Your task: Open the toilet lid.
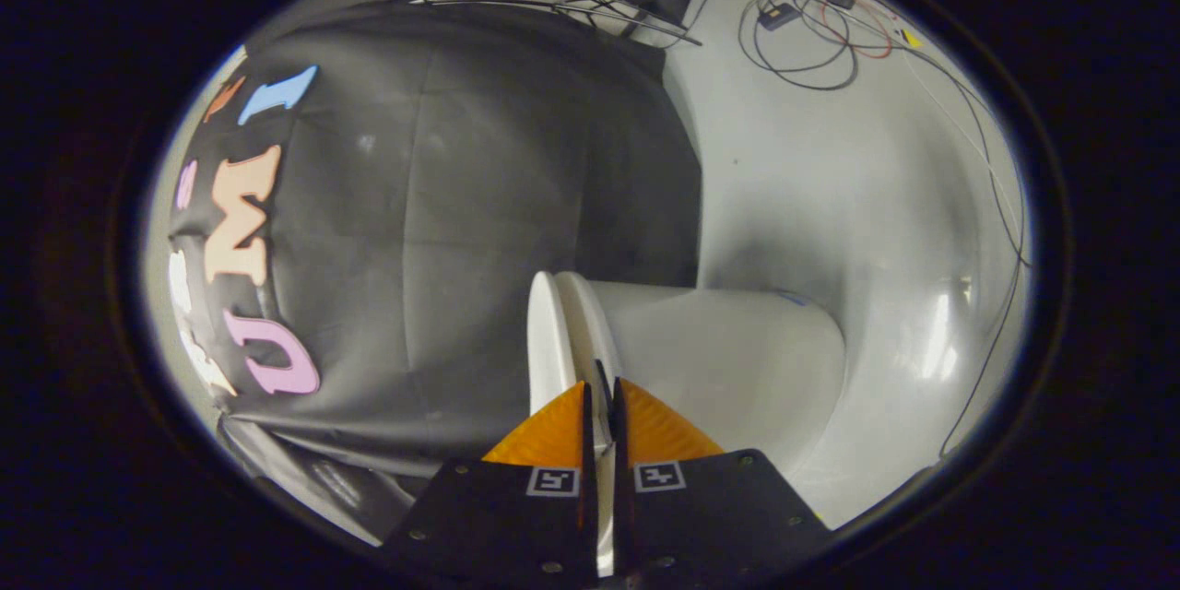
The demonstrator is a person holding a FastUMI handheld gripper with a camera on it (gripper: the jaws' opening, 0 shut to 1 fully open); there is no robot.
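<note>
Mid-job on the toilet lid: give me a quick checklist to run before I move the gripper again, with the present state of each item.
1. Gripper closed on something: ok, the orange fingers stand nearly together with a thin white edge between them.
2. That edge is the toilet lid and not the seat: cannot tell, two thin white edges run side by side there.
3. Both fingers pressing: cannot tell.
4. Toilet bowl beyond the fingers, nothing lying on it: ok.
5. Black cloth close beside the lid: ok, apart from it.
6. Loose cables far beyond the bowl: ok.
</note>
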